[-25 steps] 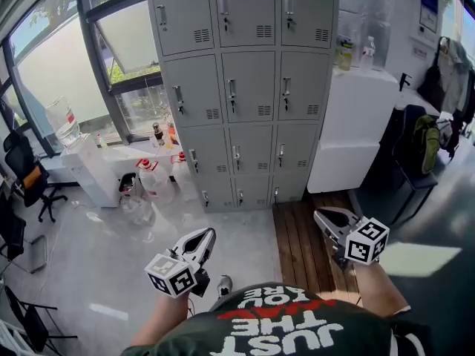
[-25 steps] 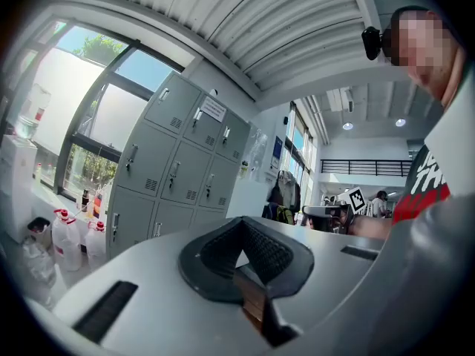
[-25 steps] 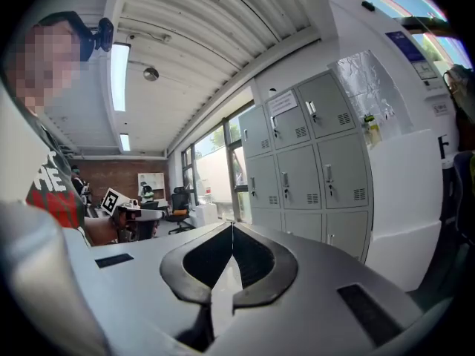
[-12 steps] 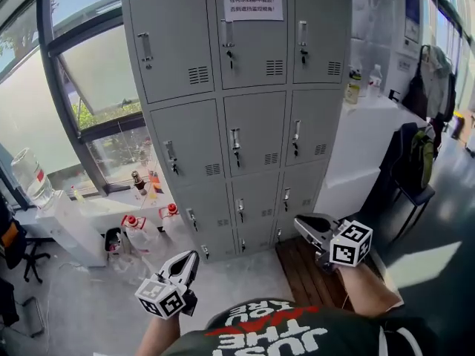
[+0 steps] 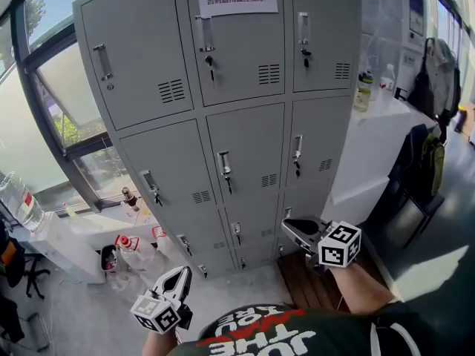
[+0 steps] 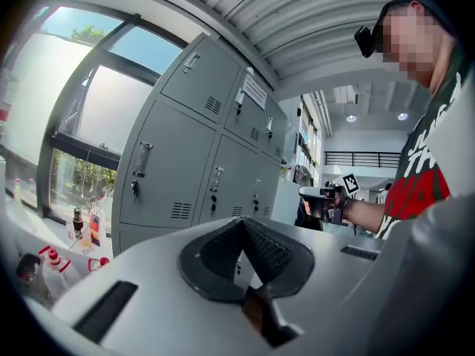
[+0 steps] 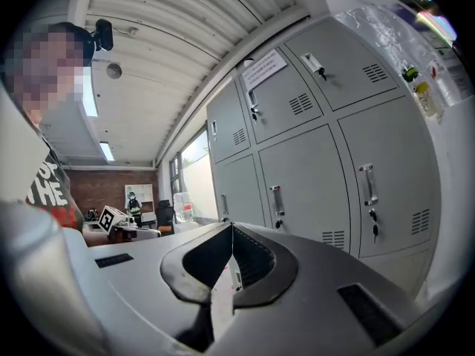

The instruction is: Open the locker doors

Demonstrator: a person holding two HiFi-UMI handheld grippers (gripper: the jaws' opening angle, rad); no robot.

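The grey locker bank (image 5: 245, 162) fills the head view, every door closed. Each door has a vertical handle with a key, such as the middle handle (image 5: 224, 163) and the right one (image 5: 297, 148). My left gripper (image 5: 178, 277) hangs low at the left, shut and empty, short of the bottom lockers. My right gripper (image 5: 288, 226) is shut and empty too, level in front of the lower right doors without touching them. In the left gripper view the left gripper (image 6: 241, 222) has its jaws together, lockers (image 6: 171, 162) beyond. The right gripper view shows the right gripper (image 7: 231, 227) closed, with doors (image 7: 312, 176) ahead.
A white counter (image 5: 378, 147) with bottles (image 5: 364, 91) adjoins the lockers on the right; a chair with a backpack (image 5: 430, 162) stands past it. Wooden decking (image 5: 312, 280) lies below the right gripper. Bottles and clutter (image 5: 126, 251) sit on the floor at the left, by the window (image 5: 52, 117).
The lockers have grown much larger in view as the person walked up to them. Both grippers travelled forward with the body, jaws staying closed.
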